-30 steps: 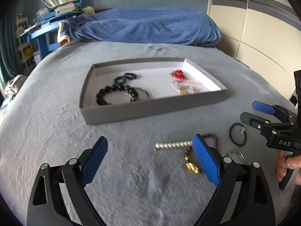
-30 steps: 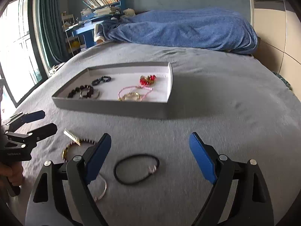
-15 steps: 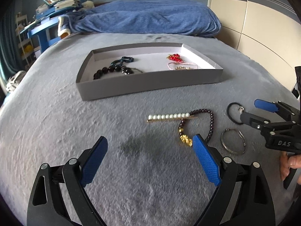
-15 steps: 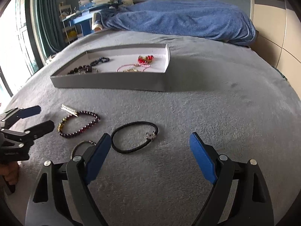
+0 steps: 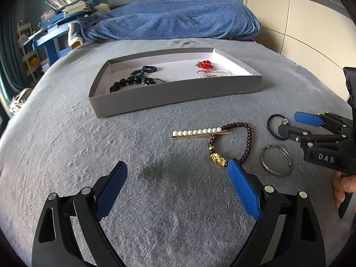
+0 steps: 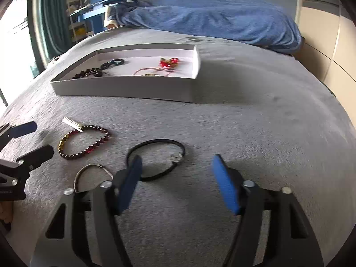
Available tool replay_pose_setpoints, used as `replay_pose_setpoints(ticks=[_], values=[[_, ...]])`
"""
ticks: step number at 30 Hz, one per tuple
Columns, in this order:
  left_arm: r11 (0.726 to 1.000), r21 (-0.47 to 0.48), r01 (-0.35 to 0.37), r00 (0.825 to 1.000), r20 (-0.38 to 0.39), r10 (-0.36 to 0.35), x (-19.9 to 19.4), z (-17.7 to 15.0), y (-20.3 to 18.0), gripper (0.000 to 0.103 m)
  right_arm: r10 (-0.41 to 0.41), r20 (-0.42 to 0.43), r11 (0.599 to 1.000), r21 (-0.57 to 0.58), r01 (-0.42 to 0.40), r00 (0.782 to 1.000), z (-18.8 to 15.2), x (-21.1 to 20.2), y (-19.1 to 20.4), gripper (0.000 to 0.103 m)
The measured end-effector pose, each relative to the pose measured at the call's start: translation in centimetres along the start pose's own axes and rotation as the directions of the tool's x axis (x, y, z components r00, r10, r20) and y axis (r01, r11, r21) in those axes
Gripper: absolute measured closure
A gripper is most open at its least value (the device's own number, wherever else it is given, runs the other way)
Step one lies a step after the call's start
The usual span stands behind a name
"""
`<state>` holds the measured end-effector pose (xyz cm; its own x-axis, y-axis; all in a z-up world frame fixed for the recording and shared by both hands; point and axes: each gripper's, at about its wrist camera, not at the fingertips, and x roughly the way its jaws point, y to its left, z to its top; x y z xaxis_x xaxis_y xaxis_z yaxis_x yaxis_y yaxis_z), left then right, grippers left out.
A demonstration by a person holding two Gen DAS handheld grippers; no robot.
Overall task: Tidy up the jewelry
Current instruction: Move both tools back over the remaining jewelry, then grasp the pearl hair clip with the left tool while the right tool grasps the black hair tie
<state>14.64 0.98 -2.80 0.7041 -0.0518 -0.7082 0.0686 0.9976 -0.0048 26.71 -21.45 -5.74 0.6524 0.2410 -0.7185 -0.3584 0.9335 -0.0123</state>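
Holding my left gripper (image 5: 175, 182) over bed (image 5: 66, 155), jaws spread wide, gripping nothing; right pad sitting just near garnet bracelet (image 5: 247, 142). My right gripper (image 6: 178, 178) jaws also gaping, empty, left pad overlapping black hair tie (image 6: 155, 158) in view. Pearl clip (image 5: 200, 132) lying across bracelet. Silver bangle (image 5: 276, 160) right of bracelet. Tray (image 5: 173, 98) sitting farther back, holding other pieces.

The gray blanket (image 5: 66, 155) is looking soft and fuzzy, and the tray (image 5: 173, 95) is looking like smooth, matt card. The pearl hair clip (image 5: 200, 132) is shining with glossy white beads on a gold metal bar, the dark red bead bracelet (image 5: 248, 142) is gleaming, and the ring bangle (image 5: 276, 160) is looking like dull silver metal. The blue pads (image 5: 242, 189) on the left gripper (image 5: 175, 191) are looking bumpy and rubbery, and the black cord loop (image 6: 155, 158) is looking smooth and matt.
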Motion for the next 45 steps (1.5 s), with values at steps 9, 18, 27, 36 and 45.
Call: replay_pose_setpoints(ticks=[9,18,27,36,45], values=[[0.999,-0.02,0.047,0.999,-0.017,-0.047,0.5,1.1,0.7,0.012,-0.006,-0.034,0.999,-0.033,0.005,0.999,0.0,1.0,0.5,0.069],[0.996,0.059,0.064,0.998,-0.022,-0.063,2.0,4.0,1.8,0.014,0.008,-0.031,0.999,-0.032,-0.009,1.0,-0.1,1.0,0.5,0.082],[0.969,0.222,0.112,0.989,-0.117,-0.087,4.2,3.8,1.6,0.039,0.021,-0.034,1.0,-0.018,-0.022,0.999,-0.1,1.0,0.3,0.082],[0.939,0.312,0.145,0.986,-0.121,-0.112,5.4,4.5,-0.5,0.041,0.026,-0.035,1.0,-0.013,-0.027,0.999,-0.1,1.1,0.2,0.082],[0.967,0.188,0.17,0.982,-0.113,-0.151,5.2,4.1,-0.1,0.069,0.026,-0.02,1.0,-0.013,-0.026,0.999,-0.2,1.0,0.2,0.084]])
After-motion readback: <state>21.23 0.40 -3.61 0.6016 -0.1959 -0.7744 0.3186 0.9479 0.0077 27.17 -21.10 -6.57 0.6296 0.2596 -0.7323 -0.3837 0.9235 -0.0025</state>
